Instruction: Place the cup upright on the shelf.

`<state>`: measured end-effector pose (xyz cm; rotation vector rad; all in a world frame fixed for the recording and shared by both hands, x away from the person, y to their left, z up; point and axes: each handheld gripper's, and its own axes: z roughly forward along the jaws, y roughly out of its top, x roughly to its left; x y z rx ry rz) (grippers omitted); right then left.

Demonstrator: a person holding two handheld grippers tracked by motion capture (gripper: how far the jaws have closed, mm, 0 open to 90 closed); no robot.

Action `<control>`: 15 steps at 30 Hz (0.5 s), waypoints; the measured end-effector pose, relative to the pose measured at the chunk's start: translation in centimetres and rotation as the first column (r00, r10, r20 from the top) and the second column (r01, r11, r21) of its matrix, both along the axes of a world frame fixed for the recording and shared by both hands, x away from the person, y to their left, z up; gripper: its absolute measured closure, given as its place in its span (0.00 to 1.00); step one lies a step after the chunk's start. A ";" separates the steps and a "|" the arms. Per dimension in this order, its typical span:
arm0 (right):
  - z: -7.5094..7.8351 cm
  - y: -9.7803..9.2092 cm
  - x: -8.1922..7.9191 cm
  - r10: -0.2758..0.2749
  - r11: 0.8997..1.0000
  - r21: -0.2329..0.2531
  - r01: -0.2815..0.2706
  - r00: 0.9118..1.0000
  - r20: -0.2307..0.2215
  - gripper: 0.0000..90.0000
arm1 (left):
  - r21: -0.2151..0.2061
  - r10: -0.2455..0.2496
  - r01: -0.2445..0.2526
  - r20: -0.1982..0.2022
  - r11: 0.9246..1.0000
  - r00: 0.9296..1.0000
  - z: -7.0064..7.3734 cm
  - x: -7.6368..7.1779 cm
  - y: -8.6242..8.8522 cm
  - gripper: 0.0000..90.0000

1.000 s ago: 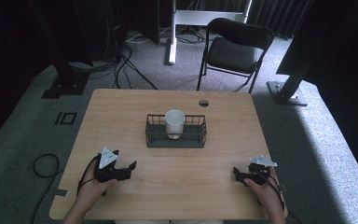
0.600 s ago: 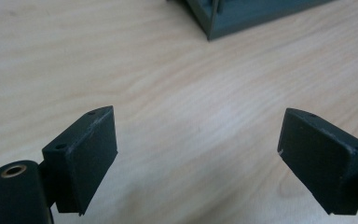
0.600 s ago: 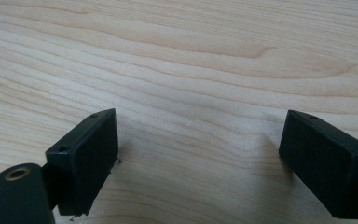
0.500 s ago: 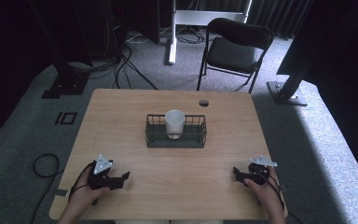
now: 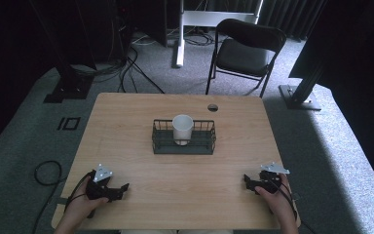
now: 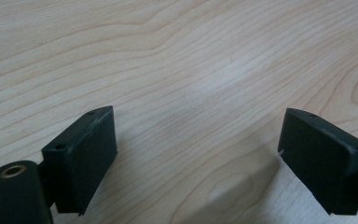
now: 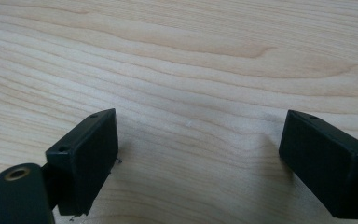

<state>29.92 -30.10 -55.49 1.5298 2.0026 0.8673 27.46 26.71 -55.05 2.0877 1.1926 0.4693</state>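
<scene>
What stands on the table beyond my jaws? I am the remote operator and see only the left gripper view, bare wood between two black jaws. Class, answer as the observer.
Observer: A dark wire basket stands mid-table, far ahead of your left gripper.
Operator: Is anything in it?
Observer: A white cup stands upright inside it.
Operator: Where is the other gripper?
Observer: The right gripper rests near the table's near right edge, jaws wide apart over bare wood.
Operator: Anything behind the table?
Observer: A black folding chair stands on the carpet past the far edge.
</scene>
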 end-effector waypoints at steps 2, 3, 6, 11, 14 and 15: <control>0.0 0.0 0.0 0.000 1.000 0.000 0.000 1.000 0.000 0.13 | -0.001 0.003 -0.003 -0.002 1.000 1.000 0.0 0.0 0.2 0.13; 0.0 0.0 0.0 0.000 1.000 0.000 0.000 1.000 0.000 0.13 | 0.002 0.002 -0.002 0.002 1.000 1.000 0.0 0.0 0.3 0.13; 0.0 0.0 0.0 -0.001 1.000 0.001 0.001 1.000 0.000 0.13 | 0.015 -0.007 0.007 0.008 1.000 1.000 -0.1 0.0 0.3 0.11; 0.0 0.0 0.0 0.000 1.000 0.000 0.000 1.000 0.000 0.13 | 0.040 -0.007 0.006 0.004 0.999 1.000 -0.1 0.1 0.3 0.08; 0.0 0.0 0.0 0.000 1.000 0.000 0.000 1.000 0.000 0.13 | 0.045 0.030 -0.029 -0.007 0.999 1.000 -0.2 0.3 0.4 0.02; 0.0 0.0 0.0 0.000 1.000 0.000 0.000 1.000 0.000 0.13 | 0.044 0.041 -0.040 -0.007 0.998 0.999 -0.2 0.3 0.4 0.02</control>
